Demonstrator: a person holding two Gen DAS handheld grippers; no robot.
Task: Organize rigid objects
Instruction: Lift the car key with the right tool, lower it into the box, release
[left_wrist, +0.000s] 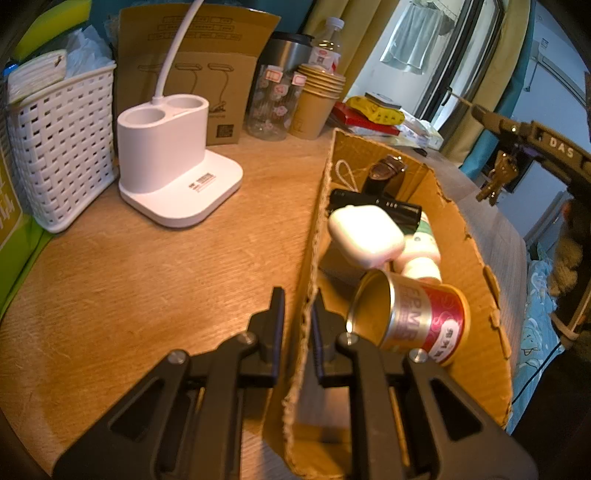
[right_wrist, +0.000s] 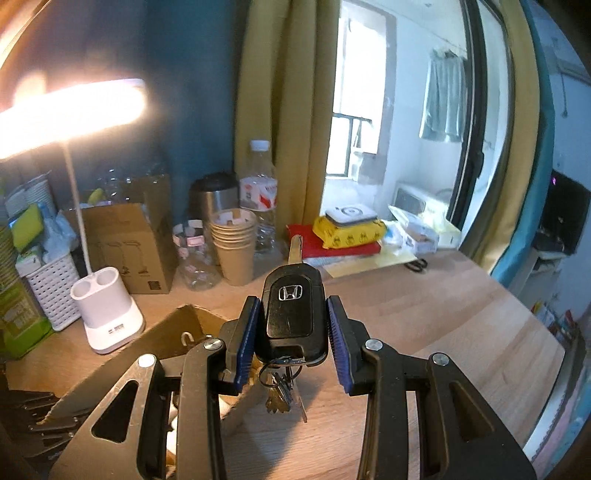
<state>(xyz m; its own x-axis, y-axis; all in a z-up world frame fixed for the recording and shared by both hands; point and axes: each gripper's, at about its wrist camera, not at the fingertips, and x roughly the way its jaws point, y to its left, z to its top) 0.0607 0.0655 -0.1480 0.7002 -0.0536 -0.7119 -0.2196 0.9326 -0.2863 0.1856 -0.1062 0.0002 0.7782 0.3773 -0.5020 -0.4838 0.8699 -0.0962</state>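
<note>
Cardboard box (left_wrist: 469, 236) holds one tin (left_wrist: 417, 317), one watch (left_wrist: 384, 173).

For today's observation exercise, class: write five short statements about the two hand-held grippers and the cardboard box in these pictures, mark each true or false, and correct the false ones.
1. The right hand-held gripper grips a black car key. True.
2. The left hand-held gripper holds the gold and red tin. False: it is clamped on the cardboard box wall; the tin lies on its side inside the box.
3. A white earbud case lies in the box. True.
4. The desk lamp is off. False: its head glows brightly.
5. A bunch of keys hangs below the car key. True.
</note>
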